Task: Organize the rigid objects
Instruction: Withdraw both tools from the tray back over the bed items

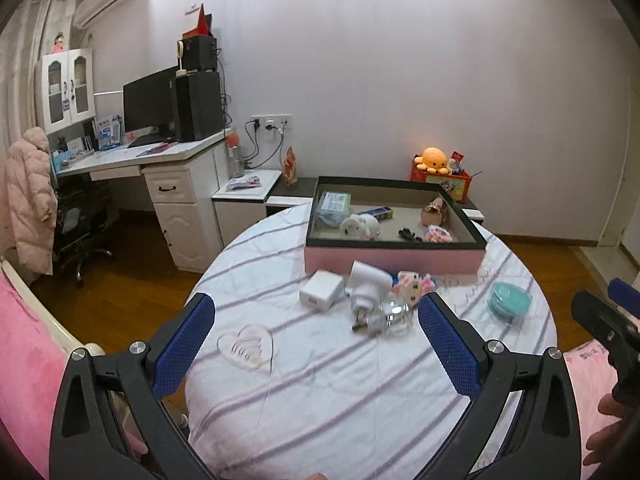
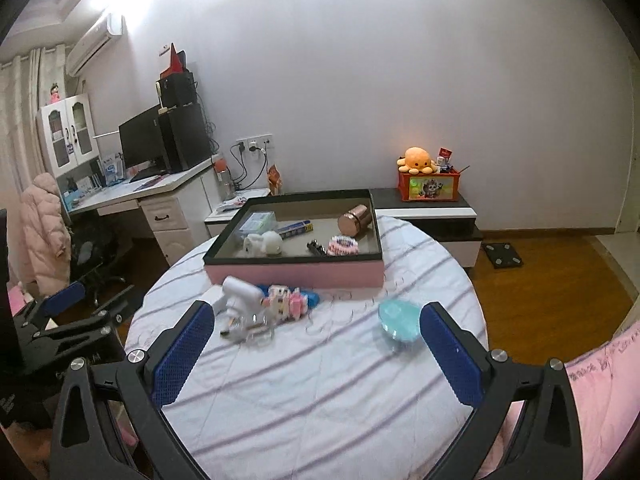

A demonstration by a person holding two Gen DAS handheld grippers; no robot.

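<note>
the cloth (image 1: 328, 392) is white with thin lilac stripes. the tray (image 2: 296, 274) has pink outer walls, a black rim and a tan floor. in it lie a copper jar (image 2: 354, 219), a white rabbit (image 2: 264, 243), a blue tube (image 2: 295, 229), a black clip (image 2: 316, 249) and a pink-and-white striped knit (image 2: 343, 245). before it stand a white charger (image 1: 321, 290), a white plug (image 1: 368, 280), a pink, white and blue block figure (image 2: 286, 299), a teal dish (image 2: 398, 320) and a clear heart (image 1: 246, 346). both grippers have black frames with blue dotted pads (image 1: 448, 344). the plush (image 1: 434, 160) is orange on a red-orange box (image 2: 428, 186). the floor (image 2: 540, 300) is brown wood.
</note>
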